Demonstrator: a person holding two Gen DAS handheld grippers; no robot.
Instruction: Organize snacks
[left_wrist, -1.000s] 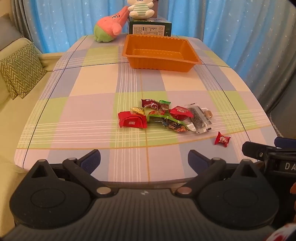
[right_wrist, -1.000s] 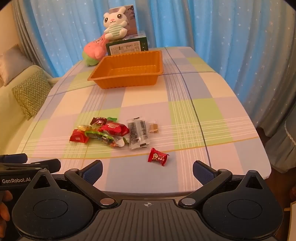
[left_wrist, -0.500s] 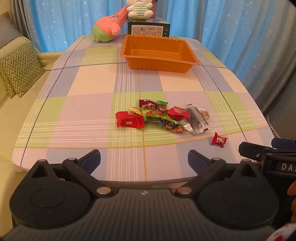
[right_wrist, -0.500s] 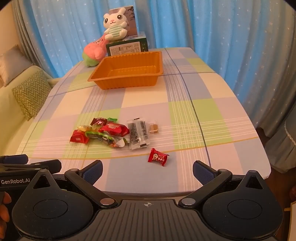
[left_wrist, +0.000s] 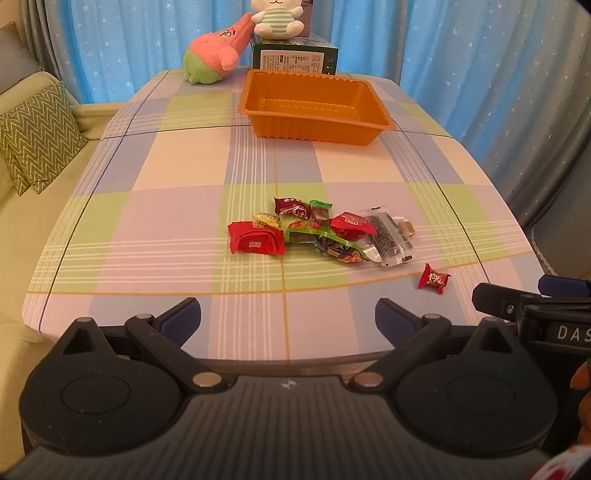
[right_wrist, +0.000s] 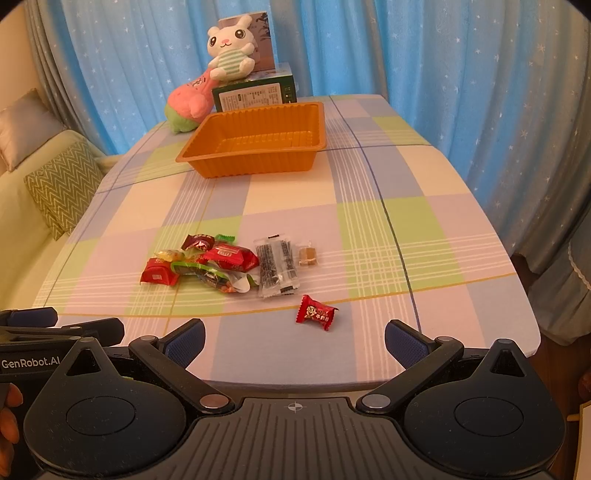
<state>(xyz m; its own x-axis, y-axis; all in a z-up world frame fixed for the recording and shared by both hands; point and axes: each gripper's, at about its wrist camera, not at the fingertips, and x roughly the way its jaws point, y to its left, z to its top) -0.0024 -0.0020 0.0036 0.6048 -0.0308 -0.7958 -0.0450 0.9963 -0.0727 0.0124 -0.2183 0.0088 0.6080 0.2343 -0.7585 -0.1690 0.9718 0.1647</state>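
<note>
Hovering at the near edge of the counter (left_wrist: 155, 177), both tools face a scatter of snacks that none of them has touched yet. The snack pile (left_wrist: 317, 232) lies at the middle of the left view, wrappers overlapping and touching one another, and a lone red candy (right_wrist: 316, 313) sits apart from it, lower centre of the right view, nearest the right tool. An orange tray (left_wrist: 314, 129) stands empty toward the top of both views, well beyond the pile; it is probably where the snacks are meant to go, which would explain why it has been left clear and open-side up. Behind it, a box (right_wrist: 255, 94) carries a white plush (right_wrist: 231, 53), and a pink plush (left_wrist: 214, 57) leans beside them, out of the working area.

The left tool (left_wrist: 288, 317) has its jaws spread wide, with nothing between them and only bare cloth in the gap. The right tool (right_wrist: 294, 341) is likewise spread wide and holds nothing; the lone candy lies just ahead of its gap, so it looks the likeliest first pick. Its twisted wrapper ends should give the pads something to catch.
</note>
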